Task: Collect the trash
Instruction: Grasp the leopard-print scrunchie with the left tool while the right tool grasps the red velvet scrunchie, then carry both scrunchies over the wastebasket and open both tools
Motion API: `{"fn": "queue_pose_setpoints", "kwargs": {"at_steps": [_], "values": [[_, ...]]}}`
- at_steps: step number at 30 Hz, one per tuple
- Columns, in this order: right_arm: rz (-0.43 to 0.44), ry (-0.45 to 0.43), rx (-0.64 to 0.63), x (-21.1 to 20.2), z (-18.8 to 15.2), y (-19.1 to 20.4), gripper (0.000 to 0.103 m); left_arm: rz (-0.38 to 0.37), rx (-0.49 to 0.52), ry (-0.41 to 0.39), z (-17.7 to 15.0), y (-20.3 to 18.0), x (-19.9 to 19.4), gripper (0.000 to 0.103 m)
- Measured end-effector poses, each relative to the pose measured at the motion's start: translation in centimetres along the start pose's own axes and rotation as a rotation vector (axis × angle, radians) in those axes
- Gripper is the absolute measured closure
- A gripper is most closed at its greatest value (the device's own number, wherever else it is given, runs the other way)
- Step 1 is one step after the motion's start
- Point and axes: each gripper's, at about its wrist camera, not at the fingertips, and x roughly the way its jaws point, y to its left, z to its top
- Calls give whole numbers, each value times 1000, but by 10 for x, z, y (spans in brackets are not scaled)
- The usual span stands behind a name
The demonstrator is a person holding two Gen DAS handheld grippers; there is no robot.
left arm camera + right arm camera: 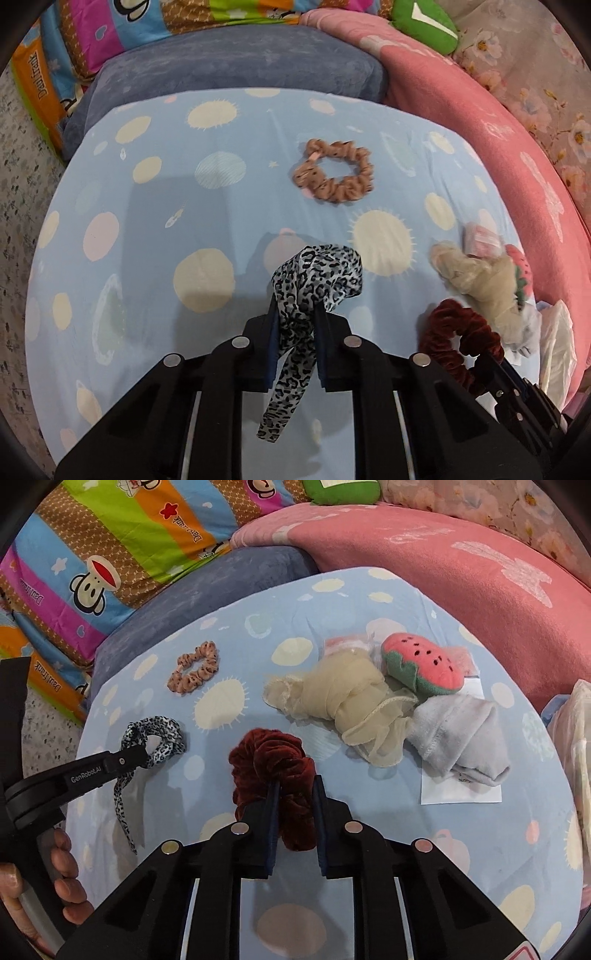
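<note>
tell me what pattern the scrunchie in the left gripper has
Grey-and-black leopard print scrunchie, clearest in the left wrist view.

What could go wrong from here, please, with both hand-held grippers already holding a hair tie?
1. The left hand-held gripper pinches only a narrow part of the leopard-print hair tie; its long loose tail hangs below and might snag or slip out.
2. The right hand-held gripper grips the bulky dark red velvet scrunchie close to the beige mesh cloth, which could get dragged along.
3. With both full, the tan scrunchie may be left behind.
</note>
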Motion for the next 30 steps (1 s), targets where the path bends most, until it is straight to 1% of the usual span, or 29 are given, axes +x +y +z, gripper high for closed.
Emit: {"fn": "queue_pose_setpoints", "kwargs": {"at_steps": [5, 9, 14, 18, 23, 30], "values": [[16, -95, -1, -50, 11, -6, 88, -31, 52, -45, -6, -31, -33, 88], [20, -181, 10, -94, 21, -18, 88, -64, 108, -89, -11, -68, -62, 88], [-4, -292, 33, -151, 33, -45, 88, -116, 194, -144, -19, -123, -100, 88], [-40, -372, 56, -194, 39, -74, 88, -156, 261, -178, -27, -168, -125, 88], [-88, -440, 98, -235, 38, -116, 88, -204, 333, -206, -40, -220, -148, 88], [-159, -476, 159, -267, 25, -175, 88, -256, 435, -216, -63, -288, -162, 88]]}}
